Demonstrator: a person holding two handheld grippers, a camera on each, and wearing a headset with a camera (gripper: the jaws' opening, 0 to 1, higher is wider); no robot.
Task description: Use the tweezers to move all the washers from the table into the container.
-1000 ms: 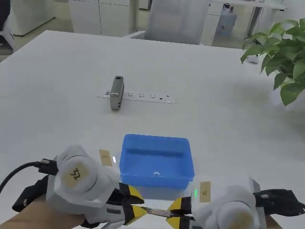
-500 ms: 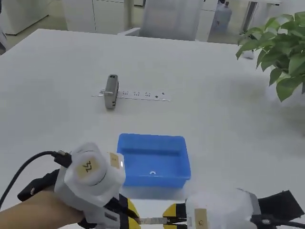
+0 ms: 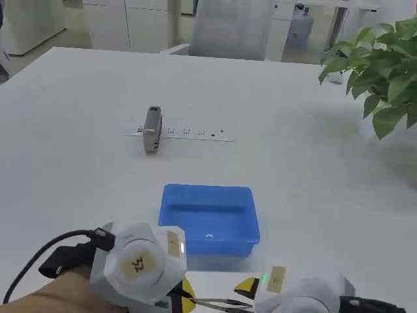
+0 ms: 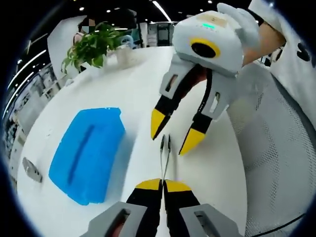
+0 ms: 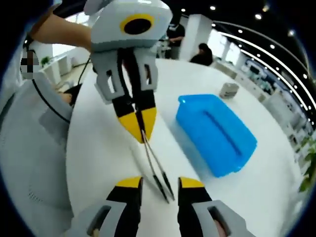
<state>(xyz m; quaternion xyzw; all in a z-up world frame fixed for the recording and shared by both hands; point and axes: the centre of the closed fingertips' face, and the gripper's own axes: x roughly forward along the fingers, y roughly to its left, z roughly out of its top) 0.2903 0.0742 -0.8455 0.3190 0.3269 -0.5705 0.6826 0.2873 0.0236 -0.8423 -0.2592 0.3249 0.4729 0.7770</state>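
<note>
Tweezers [image 4: 165,153]: held above the table's near edge, rear end clamped, the two prongs slightly parted; in the head view they lie at 6 o'clock from the container.
Left gripper [image 4: 163,185]: jaws closed tight on the tweezers' rear end.
Right gripper [image 5: 160,183]: jaws spread wide and gripping nothing; the prong tips sit between its yellow fingertips [image 5: 129,182], and I see no contact with either.
Container [image 3: 208,190]: blue, rectangular, open-topped, on the table at 12 o'clock from both grippers.
Washer [image 3: 210,236]: one small pale ring-like piece on the container floor, too small to be sure.
Table [image 3: 293,163]: white, broad.
Power strip [image 3: 189,134]: flat on the table at 12 o'clock from the container.
Grey adapter [image 3: 152,128]: plugged in at the strip's left end.
Plant [image 3: 381,65]: green leaves, at 2 o'clock from the container.
</note>
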